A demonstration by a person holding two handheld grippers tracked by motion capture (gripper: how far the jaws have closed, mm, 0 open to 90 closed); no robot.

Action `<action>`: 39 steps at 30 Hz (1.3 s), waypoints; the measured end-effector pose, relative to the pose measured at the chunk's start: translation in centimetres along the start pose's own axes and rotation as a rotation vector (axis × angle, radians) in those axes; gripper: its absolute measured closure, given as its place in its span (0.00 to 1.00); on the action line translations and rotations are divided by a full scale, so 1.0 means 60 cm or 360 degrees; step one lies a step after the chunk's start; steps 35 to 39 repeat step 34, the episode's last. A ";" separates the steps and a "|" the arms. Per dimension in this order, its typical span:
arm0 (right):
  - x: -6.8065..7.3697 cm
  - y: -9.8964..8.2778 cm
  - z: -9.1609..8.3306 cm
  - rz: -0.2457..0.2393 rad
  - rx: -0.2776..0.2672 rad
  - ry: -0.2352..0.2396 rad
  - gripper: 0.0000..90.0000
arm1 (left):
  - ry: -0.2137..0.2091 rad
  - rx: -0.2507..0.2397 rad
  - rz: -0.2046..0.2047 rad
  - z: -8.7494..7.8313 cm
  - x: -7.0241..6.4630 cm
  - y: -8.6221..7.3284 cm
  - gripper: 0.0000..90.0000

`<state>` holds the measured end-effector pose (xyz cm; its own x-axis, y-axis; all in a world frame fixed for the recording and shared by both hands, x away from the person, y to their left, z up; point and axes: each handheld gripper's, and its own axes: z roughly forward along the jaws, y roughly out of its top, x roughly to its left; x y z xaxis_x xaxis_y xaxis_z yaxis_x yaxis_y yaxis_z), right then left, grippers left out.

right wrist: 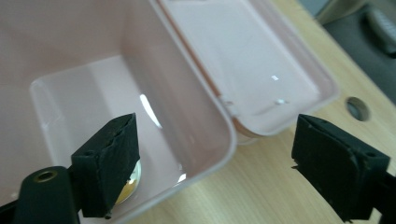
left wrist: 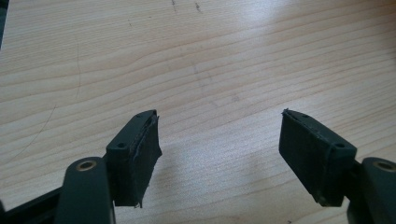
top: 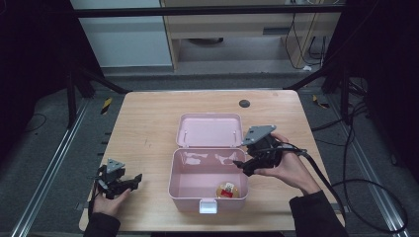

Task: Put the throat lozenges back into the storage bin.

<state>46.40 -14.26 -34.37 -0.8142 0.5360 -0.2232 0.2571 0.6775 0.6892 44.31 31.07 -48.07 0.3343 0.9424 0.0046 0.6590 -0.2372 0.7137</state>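
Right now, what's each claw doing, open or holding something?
Left claw: open, empty, over bare table.
Right claw: open, empty, at the pink box rim.

**Bright counter, dark surroundings**

Overhead light is falling on my counter (top: 148,123) while the room's sides are sinking into near-black. White glare is streaking the glossy pink box (right wrist: 196,116) and its open lid (right wrist: 261,70). My left gripper (left wrist: 219,156) is casting soft shadows on the pale, washed-out wood. Close up, my right gripper (right wrist: 215,163) is looking slightly soft, and the far background is blurring.
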 end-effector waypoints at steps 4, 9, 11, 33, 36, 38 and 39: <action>-0.013 -0.029 -0.020 0.0138 -0.0104 -0.0130 0.15 | -0.0005 -0.0001 -0.0008 0.000 0.000 0.000 0.34; -0.031 -0.085 -0.040 0.0415 -0.0276 -0.0317 0.14 | -0.0016 -0.0002 -0.0008 0.000 -0.002 0.000 0.38; -0.036 -0.110 -0.044 0.0498 -0.0331 -0.0387 0.15 | -0.0019 -0.0001 -0.0012 0.000 -0.002 0.001 0.40; -0.050 -0.304 0.010 0.0896 -0.0259 -0.0609 0.09 | 0.0013 -0.0001 -0.0006 0.005 0.003 -0.004 0.41; -0.051 -0.310 0.013 0.0895 -0.0243 -0.0626 0.09 | 0.0019 0.0003 -0.0003 0.006 0.004 -0.005 0.40; -0.051 -0.310 0.013 0.0895 -0.0243 -0.0626 0.09 | 0.0019 0.0003 -0.0003 0.006 0.004 -0.005 0.40; -0.051 -0.310 0.013 0.0895 -0.0243 -0.0626 0.09 | 0.0019 0.0003 -0.0003 0.006 0.004 -0.005 0.40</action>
